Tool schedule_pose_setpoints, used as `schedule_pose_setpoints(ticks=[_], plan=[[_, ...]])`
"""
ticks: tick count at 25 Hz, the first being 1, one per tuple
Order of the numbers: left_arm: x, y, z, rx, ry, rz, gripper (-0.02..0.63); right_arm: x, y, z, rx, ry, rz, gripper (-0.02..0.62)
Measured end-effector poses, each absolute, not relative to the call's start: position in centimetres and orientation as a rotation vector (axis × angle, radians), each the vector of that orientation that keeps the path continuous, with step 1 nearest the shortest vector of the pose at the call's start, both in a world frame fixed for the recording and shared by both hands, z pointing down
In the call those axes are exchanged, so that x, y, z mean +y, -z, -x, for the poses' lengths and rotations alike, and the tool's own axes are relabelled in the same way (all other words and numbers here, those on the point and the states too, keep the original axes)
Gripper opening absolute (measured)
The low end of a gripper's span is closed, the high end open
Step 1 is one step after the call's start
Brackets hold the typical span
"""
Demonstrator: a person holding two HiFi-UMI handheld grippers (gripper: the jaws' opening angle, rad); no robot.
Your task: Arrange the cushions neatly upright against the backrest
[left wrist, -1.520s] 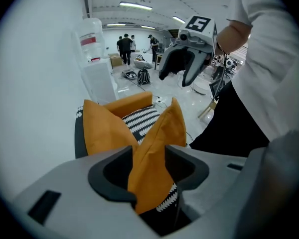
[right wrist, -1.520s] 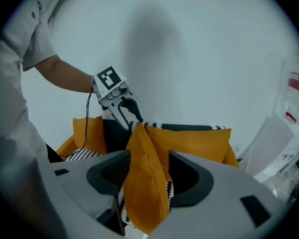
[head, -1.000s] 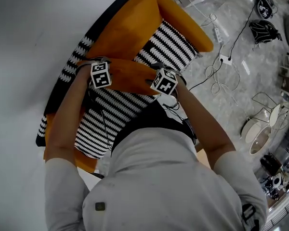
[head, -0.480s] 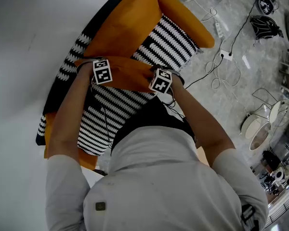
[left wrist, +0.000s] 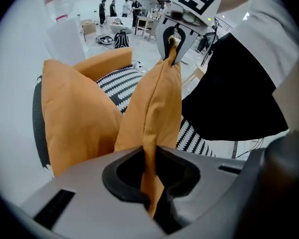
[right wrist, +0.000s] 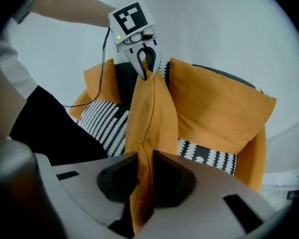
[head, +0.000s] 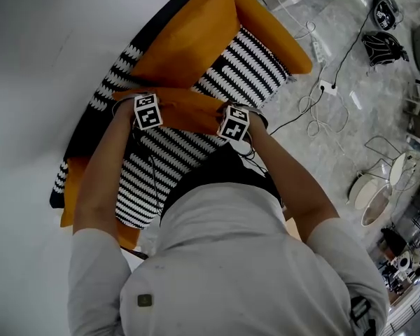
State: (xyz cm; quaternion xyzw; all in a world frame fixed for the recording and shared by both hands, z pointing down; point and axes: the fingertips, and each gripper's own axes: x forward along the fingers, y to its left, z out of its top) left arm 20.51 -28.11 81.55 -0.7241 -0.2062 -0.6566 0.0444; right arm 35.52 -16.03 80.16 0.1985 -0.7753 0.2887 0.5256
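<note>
An orange cushion [head: 187, 109] lies across the black-and-white patterned seat [head: 246, 67] of an orange armchair. My left gripper [head: 145, 112] pinches one end of the cushion's seam [left wrist: 154, 108]; its jaws [left wrist: 150, 193] have just been closing on the fabric. My right gripper [head: 232, 123] grips the other end [right wrist: 152, 118], jaws [right wrist: 139, 193] likewise just closing, with cloth between them. Each gripper shows in the other's view, clamped on a corner: the right gripper [left wrist: 174, 44] and the left gripper [right wrist: 145, 66]. A second orange cushion [head: 185, 37] leans against the backrest [head: 101, 100].
A pale wall [head: 35, 82] stands right behind the chair. An orange armrest [head: 273, 33] borders the seat's far side. On the marble floor lie cables and a power strip [head: 329, 86], dark bags [head: 383, 44] and white bowl-like items [head: 371, 194].
Both grippers have sunk a little onto the ends of the lying cushion and closed on its edge. The second cushion has not moved.
</note>
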Motion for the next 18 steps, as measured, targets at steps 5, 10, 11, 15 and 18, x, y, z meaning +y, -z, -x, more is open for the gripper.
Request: schedule_pose_setpoints(ticks=[5, 10, 11, 15, 18], plan=[[-24.7, -80.1, -17.0, -0.575, 2.010, 2.271, 0.046, -14.4, -78.9, -33.4, -1.848, -0.624, -0.466, 0.066], [-21.7, -78.0, -13.5, -0.469, 1.997, 2.376, 0.044, -13.9, -76.6, -31.2, -1.848, -0.526, -0.433, 0.064], [-21.6, -77.7, -13.0, -0.441, 1.996, 2.394, 0.044, -14.2, -76.4, -30.9, -1.846, -0.502, -0.424, 0.064], [-20.5, -76.1, -10.0, -0.308, 1.995, 2.460, 0.044, -14.6, -74.8, -28.5, -1.851, -0.401, -0.378, 0.064], [-18.5, -74.6, -6.6, -0.205, 2.002, 2.512, 0.044, -13.9, -73.3, -25.6, -1.857, -0.325, -0.337, 0.064]])
